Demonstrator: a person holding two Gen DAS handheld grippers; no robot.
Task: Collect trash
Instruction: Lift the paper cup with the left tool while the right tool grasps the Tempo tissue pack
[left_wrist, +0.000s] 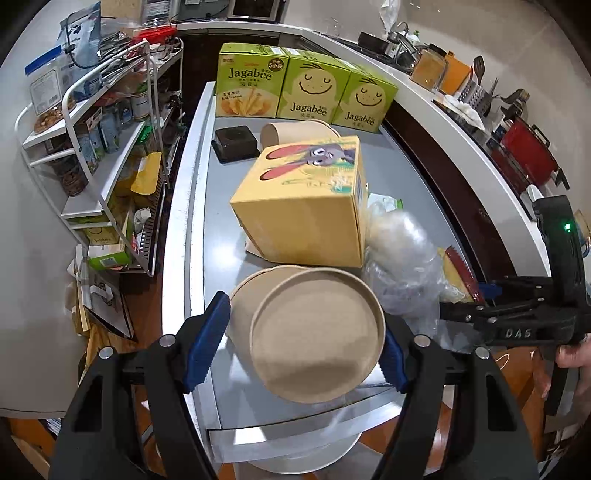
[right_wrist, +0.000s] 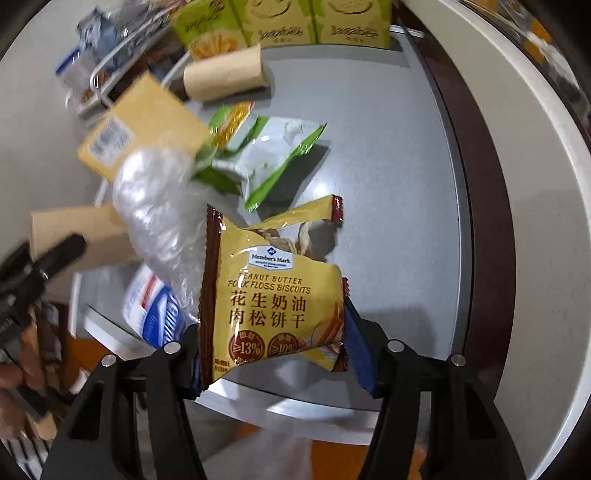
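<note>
Near the yellow carton (left_wrist: 306, 199):
my left gripper (left_wrist: 303, 350): clamped on paper bowl (left_wrist: 317, 334)
my right gripper (right_wrist: 273, 350): gripping biscuit wrapper (right_wrist: 273, 295)

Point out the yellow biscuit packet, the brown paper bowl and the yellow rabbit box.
yellow biscuit packet (right_wrist: 271, 295): right wrist view, on its printed front.
brown paper bowl (left_wrist: 317, 336): left wrist view, on its flat round face.
yellow rabbit box (left_wrist: 295, 218): left wrist view, on its plain side.

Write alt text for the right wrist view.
The right gripper is shut on a yellow biscuit wrapper, held above a grey table. Behind it lie a clear plastic bag, a torn green wrapper and a tipped paper cup.
</note>
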